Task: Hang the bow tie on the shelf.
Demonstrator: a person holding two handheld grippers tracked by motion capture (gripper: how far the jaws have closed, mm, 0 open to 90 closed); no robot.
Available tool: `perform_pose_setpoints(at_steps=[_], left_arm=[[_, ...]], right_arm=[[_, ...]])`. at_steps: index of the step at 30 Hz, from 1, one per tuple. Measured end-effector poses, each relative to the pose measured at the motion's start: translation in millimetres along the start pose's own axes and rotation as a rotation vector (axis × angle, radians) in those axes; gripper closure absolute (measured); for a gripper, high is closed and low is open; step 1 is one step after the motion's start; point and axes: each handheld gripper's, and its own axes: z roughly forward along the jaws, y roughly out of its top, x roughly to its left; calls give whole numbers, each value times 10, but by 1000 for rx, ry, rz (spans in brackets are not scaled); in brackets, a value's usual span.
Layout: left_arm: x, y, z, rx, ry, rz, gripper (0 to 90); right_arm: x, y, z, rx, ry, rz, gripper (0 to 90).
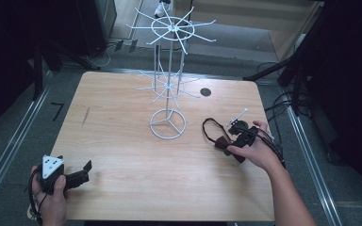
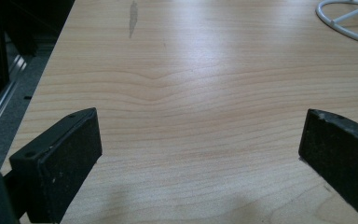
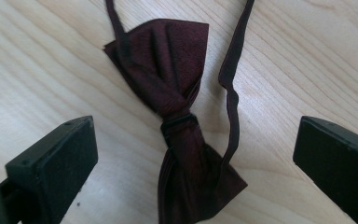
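- Tabletop: light wooden table (image 1: 122, 141) with rounded corners, a small dark round hole (image 1: 205, 92) near its far edge and a faint grey streak (image 1: 86, 116) on its left part.
- White wire display stand (image 1: 168, 80), upright on the far middle of the table: a ring base (image 1: 168, 124) with three spokes, a thin central pole and two tiers of radiating hooks, the upper tier wider than the lower.
- Dark maroon fabric bow tie (image 3: 177, 116), lying flat on the wood at the right of the table, just right of the stand's ring base and apart from it. Knot band at its centre, one wing fanned out beyond the knot, the other nearer the camera in the right gripper view.
- Thin dark neck strap (image 3: 233, 84) of the bow tie: runs beside the bow on the wood; in the high view it forms a loop (image 1: 209, 127) towards the stand.
- Right gripper (image 1: 238, 136), held in the person's right hand (image 1: 257, 150): poised over the bow tie. Its two black jaws stand wide apart, one on either side of the bow, gripping nothing; whether they touch the table I cannot tell.
- Left gripper (image 1: 87, 169), held in the person's left hand (image 1: 52, 193) at the near left corner of the table, grey three-cornered plate on top. Jaws spread wide, bare wood between them, nothing held. Well apart from the bow tie.
- Grey floor (image 1: 9, 141) with metal rails beside the table.
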Motion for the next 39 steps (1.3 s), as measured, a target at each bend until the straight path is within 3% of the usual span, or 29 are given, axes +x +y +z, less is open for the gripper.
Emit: perform_pose_setpoints(at_steps=[8, 11, 17, 21, 22, 24, 25, 26, 27, 32, 39], left_arm=[[1, 1, 4, 1, 0, -1, 0], [1, 1, 6, 1, -1, -3, 0], [2, 2, 9, 1, 0, -7, 0], [3, 2, 9, 1, 0, -7, 0], [3, 2, 9, 1, 0, -7, 0], [0, 3, 11, 3, 2, -6, 0], [0, 3, 11, 3, 2, -6, 0], [1, 4, 12, 6, 2, -2, 0], [1, 4, 11, 6, 2, -2, 0], [-2, 5, 10, 11, 5, 4, 0], [0, 4, 11, 10, 2, 2, 0]], right_arm=[[-23, 133, 159, 61, -11, -1, 7], [-18, 182, 179, 76, 4, -4, 81], [-19, 227, 229, 88, -11, -10, 196], [-51, 231, 249, 94, 23, 1, 353], [-51, 231, 249, 94, 23, 1, 353], [-76, 228, 235, 77, 55, 7, 482], [-76, 228, 235, 77, 55, 7, 482], [-75, 225, 226, 75, 59, 11, 556], [-75, 225, 226, 75, 59, 11, 556], [-77, 214, 206, 70, 51, 30, 732], [-57, 216, 203, 50, 9, 13, 741]])
